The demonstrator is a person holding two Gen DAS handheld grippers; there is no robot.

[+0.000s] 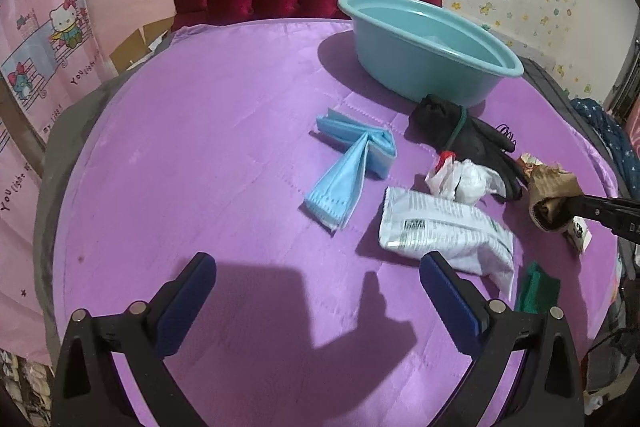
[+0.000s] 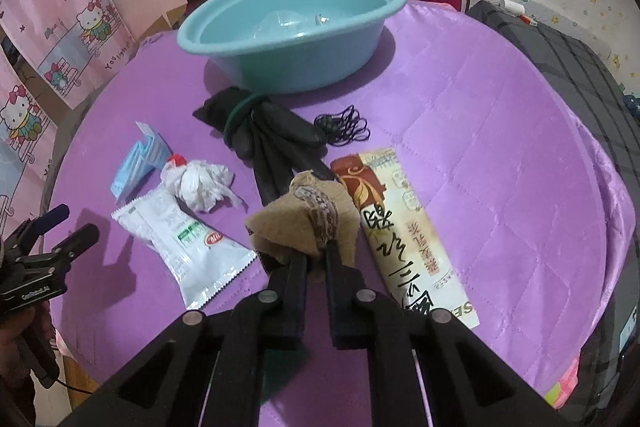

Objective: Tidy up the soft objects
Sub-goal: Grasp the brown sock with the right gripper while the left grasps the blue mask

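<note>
Around the work, a round teal plastic basin (image 2: pixel 292 27) is sitting at the far side of the purple quilted cover (image 2: pixel 480 147), with bundled black gloves (image 2: pixel 264 135), a crumpled white plastic bag (image 2: pixel 204 183) and a white snack wrapper (image 2: pixel 188 247) lying before it. The right gripper (image 2: pixel 318 255) is angling steeply down, its jaws clamping a small tan burlap pouch (image 2: pixel 308 223) beside a long printed packet (image 2: pixel 404 227). The left gripper (image 1: pixel 316 291) is hovering with jaws spread wide, holding nothing.

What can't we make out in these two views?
- Basin contents: left view, the near wall hides the floor; right view, only pale clear shapes show.
- Green item: left view, half behind the left tongs.
- Burlap pouch underside: right view, covered by the right tongs.
</note>
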